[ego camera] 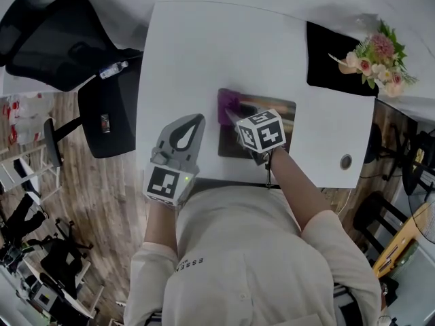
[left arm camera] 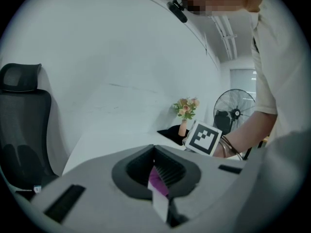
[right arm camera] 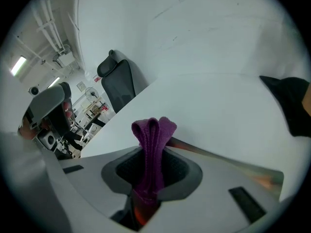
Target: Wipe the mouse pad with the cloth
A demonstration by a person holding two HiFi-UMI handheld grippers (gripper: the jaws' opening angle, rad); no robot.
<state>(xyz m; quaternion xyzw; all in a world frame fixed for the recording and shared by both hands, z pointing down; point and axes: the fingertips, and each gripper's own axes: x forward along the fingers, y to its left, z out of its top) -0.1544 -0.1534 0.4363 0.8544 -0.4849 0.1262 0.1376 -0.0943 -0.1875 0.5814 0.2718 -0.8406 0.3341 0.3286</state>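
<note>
A dark mouse pad (ego camera: 272, 111) lies on the white table (ego camera: 204, 53), near its front edge. My right gripper (ego camera: 236, 116) is over the pad's left part and is shut on a purple cloth (ego camera: 228, 104). In the right gripper view the folded cloth (right arm camera: 153, 140) sticks up from between the jaws, with the pad's edge (right arm camera: 223, 161) just beyond. To the left of the pad my left gripper (ego camera: 193, 121) hovers over bare table with its jaws together and nothing held. A sliver of the purple cloth (left arm camera: 155, 177) shows past its jaws.
A black mat (ego camera: 333, 53) with a vase of flowers (ego camera: 377, 58) sits at the table's far right corner. A black office chair (ego camera: 61, 39) stands left of the table. There is a cable hole (ego camera: 346, 161) near the front right edge. A fan (left arm camera: 234, 111) stands behind.
</note>
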